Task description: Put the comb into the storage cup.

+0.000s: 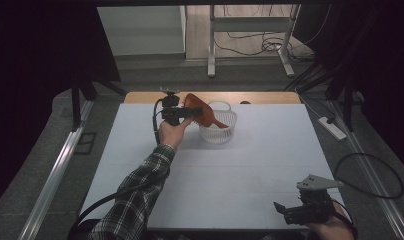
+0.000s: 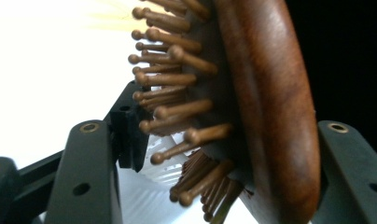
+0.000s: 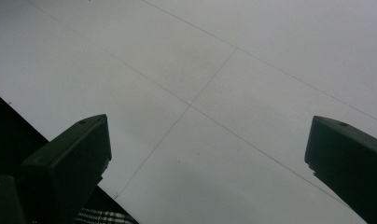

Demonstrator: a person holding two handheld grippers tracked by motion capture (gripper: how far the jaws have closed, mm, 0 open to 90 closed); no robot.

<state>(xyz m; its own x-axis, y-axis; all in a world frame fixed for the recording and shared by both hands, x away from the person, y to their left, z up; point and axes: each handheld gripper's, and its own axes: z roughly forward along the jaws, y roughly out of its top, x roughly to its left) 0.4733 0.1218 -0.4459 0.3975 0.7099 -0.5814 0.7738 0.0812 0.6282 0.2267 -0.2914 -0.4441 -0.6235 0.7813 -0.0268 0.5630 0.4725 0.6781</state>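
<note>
No brand, label or writing can be read on anything here.

The left tongs (image 1: 182, 112) are closed on the head of a wooden hairbrush (image 1: 200, 112), held up above the table (image 1: 215, 175) near the middle of its far edge. In the left gripper view the brush head (image 2: 266, 116) sits between the two black jaws, its smooth reddish-brown back against one jaw and its round-tipped wooden bristles (image 2: 177, 112) facing the other; the jaws stand about as far apart as the head is thick, bristles included. In the high view the brush's long axis runs roughly along the far edge of the table, tilted: the head is the higher end, toward the left side, and the handle slopes down toward the right, its tip over the mouth of a white slatted basket (image 1: 219, 131). Whether the handle touches the basket's rim cannot be told. The basket stands upright on the table, just beside the left tongs and close to the far edge.

The right tongs (image 1: 290, 212) hover at the near right corner of the table, well apart from brush and basket. Their jaws are spread wide with nothing between them, and the bare white table (image 3: 214, 93) lies beyond.
</note>
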